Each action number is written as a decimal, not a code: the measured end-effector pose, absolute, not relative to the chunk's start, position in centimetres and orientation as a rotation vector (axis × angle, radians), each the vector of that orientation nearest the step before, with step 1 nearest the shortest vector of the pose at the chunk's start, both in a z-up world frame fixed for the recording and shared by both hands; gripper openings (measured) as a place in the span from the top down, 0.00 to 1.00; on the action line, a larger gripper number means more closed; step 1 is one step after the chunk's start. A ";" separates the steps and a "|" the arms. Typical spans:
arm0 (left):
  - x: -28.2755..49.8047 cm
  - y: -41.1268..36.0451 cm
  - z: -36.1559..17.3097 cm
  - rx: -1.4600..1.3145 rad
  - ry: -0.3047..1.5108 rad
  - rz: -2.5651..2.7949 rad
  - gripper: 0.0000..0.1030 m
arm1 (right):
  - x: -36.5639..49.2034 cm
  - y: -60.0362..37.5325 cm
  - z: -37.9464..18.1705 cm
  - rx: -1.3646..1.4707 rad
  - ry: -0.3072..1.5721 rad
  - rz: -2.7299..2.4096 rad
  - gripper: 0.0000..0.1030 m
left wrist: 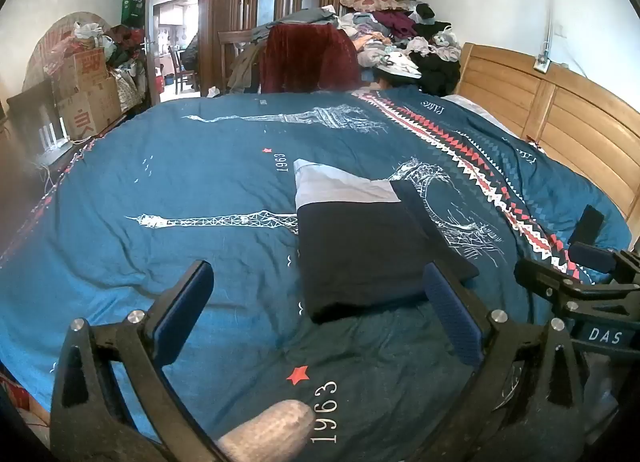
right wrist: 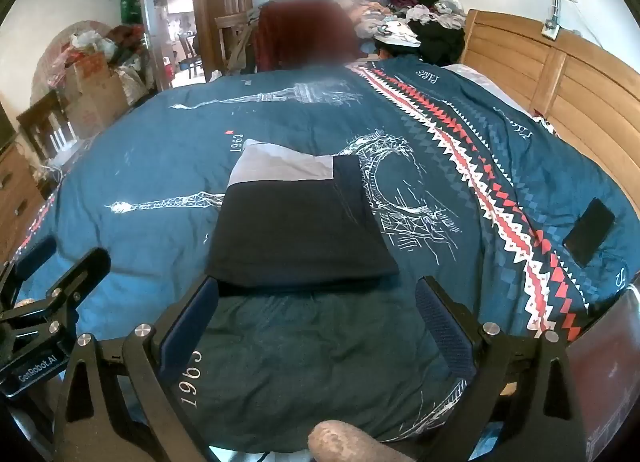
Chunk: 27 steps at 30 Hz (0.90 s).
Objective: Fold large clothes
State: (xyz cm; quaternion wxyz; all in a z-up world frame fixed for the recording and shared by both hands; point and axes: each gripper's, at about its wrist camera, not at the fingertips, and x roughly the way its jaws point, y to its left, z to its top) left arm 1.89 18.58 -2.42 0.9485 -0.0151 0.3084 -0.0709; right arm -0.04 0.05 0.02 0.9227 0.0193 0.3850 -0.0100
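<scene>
Lying flat near the middle of the bed, the folded garment [left wrist: 372, 250] is seen as a compact dark navy rectangle with a pale grey band [left wrist: 340, 187] showing at its far end. Its edges appear squared and no sleeve or loose flap is seen hanging out, so the folding is judged to be essentially finished; at most a last smoothing or a move to a pile may be left, though that cannot be confirmed. The left gripper [left wrist: 316, 312] is held just short of the garment's near edge with its fingers spread wide and nothing between them. The right gripper [right wrist: 316, 318] is likewise held apart and empty, just on the near side of the same edge. Neither is seen touching the cloth. The garment is carried by a teal duvet [left wrist: 180, 181] printed with white towers and a red zigzag stripe. A dark phone [right wrist: 590, 232] is seen lying well to the right, and a heap of unsorted clothes [left wrist: 400, 33] is piled at the far side.
</scene>
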 end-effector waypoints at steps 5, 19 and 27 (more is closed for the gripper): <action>1.9 18.5 -2.5 -0.032 0.623 -0.144 0.00 | -0.1 0.2 0.1 0.033 0.787 -0.024 0.03; 2.1 18.2 -2.5 -0.030 0.630 -0.156 0.00 | -0.1 -0.2 -0.1 0.031 0.785 -0.031 0.03; 3.6 11.7 -2.6 0.051 0.636 -0.281 0.00 | -1.4 -6.1 -0.7 0.116 0.789 -0.168 0.02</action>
